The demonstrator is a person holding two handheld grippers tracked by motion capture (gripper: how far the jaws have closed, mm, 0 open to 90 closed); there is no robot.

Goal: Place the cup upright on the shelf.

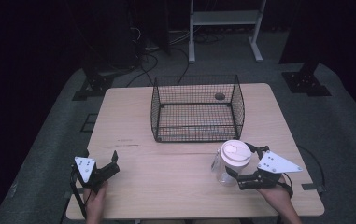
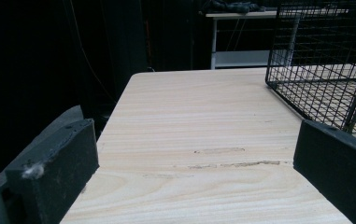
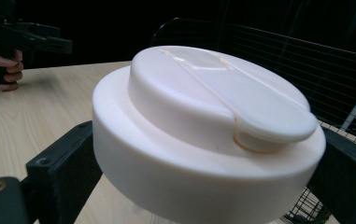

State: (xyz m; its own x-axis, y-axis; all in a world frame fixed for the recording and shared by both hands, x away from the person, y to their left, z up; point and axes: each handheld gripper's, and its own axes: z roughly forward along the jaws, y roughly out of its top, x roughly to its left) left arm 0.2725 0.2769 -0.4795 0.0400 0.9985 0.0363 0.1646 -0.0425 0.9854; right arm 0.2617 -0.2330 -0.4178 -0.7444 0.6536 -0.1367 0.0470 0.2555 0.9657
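My right gripper (image 1: 239,164) clasps the jar (image 1: 231,163) near the basket (image 1: 197,108); I'd lift it straight, lid level, clearing the rim; left gripper (image 1: 111,164) idles, jaws apart.

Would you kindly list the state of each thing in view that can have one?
Jar: upright on the table, white lid on.
Wire basket: upright, open-topped, nothing visible inside.
Right gripper: jaws astride the jar.
Left gripper: open, holding nothing.
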